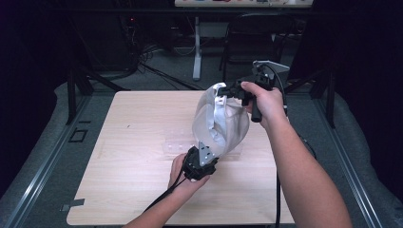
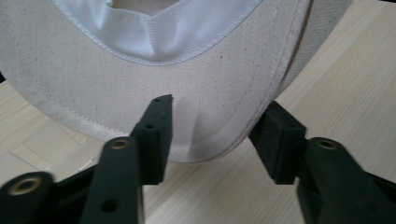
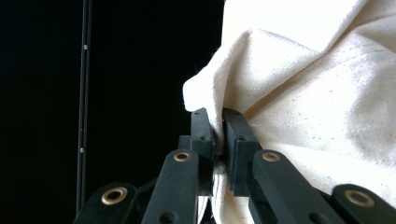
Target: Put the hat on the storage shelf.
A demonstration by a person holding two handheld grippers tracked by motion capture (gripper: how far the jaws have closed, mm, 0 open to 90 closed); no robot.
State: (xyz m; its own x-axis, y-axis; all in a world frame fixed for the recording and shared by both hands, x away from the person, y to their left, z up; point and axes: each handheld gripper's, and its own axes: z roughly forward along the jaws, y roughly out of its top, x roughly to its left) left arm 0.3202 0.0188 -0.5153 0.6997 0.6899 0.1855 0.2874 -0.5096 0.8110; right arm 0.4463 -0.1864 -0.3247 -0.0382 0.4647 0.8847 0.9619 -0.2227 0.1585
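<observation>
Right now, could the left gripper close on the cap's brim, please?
Probably yes: the left gripper is open, the cap's brim sits between its jaws, and nothing blocks them.

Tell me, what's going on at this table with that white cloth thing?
A person is holding up a cream-white fabric cap above a light wooden table with two hand-held black grippers. The right gripper is pinched shut on a fold of the cap's cloth at its raised far end. The left gripper sits at the cap's stiff stitched brim, low near the table, with its jaws spread open on either side of the brim's edge, not clamped.
</observation>
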